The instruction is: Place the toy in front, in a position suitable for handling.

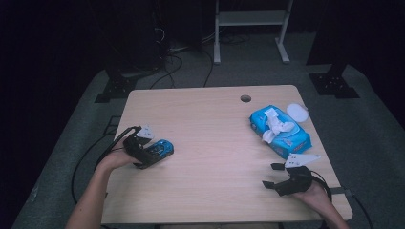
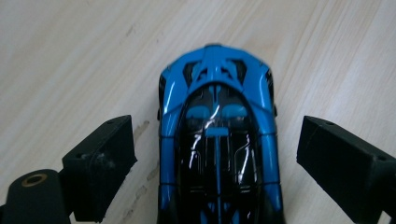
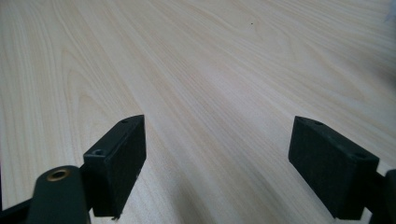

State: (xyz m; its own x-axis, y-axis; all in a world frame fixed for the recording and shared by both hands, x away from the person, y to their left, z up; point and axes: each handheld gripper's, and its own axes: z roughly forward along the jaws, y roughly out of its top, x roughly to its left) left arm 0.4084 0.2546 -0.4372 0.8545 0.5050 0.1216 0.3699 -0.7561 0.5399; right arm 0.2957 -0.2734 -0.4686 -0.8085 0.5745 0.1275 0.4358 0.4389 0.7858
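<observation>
A blue and black toy car rests on the wooden table at the left. My left gripper is open with its jaws on either side of the car, a gap showing on both sides. Near the table's front right, my right gripper is open over bare wood, nothing between its jaws. A blue wet-wipe pack with a white wipe sticking out lies at the right, beyond the right gripper.
A white round lid lies by the pack's far end. A cable hole is in the table near its far edge. Stands, cables and a frame are on the floor behind the table.
</observation>
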